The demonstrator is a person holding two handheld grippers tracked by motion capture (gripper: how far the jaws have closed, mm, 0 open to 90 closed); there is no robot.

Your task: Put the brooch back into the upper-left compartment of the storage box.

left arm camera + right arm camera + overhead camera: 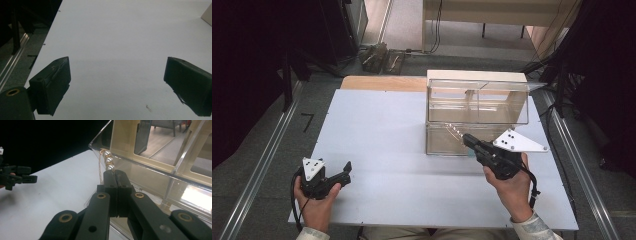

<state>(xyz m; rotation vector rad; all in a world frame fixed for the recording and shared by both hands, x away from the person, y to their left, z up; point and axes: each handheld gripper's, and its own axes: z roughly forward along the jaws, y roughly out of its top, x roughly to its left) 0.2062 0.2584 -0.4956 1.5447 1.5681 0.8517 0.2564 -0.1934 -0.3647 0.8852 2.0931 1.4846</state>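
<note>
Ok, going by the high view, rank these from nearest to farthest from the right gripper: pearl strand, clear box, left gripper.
1. Pearl strand: clamped at the right gripper's tips.
2. Clear box: just ahead, table's right.
3. Left gripper: across the table, near left.

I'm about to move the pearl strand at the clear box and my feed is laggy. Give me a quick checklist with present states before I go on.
1. Right hand-held gripper shut on the pearl strand: ok, jaws pressed together at the strand's lower end.
2. Strand hanging free of snags: cannot tell; the beads and thin gold chain lie against the edge of the clear acrylic box.
3. Where the strand's far end sits: cannot tell; it is too small in the high view.
4. Left hand-held gripper out of the way: ok, at the near left of the white table, apart from the box.
5. Left jaws free: ok, open, nothing between them.
</note>
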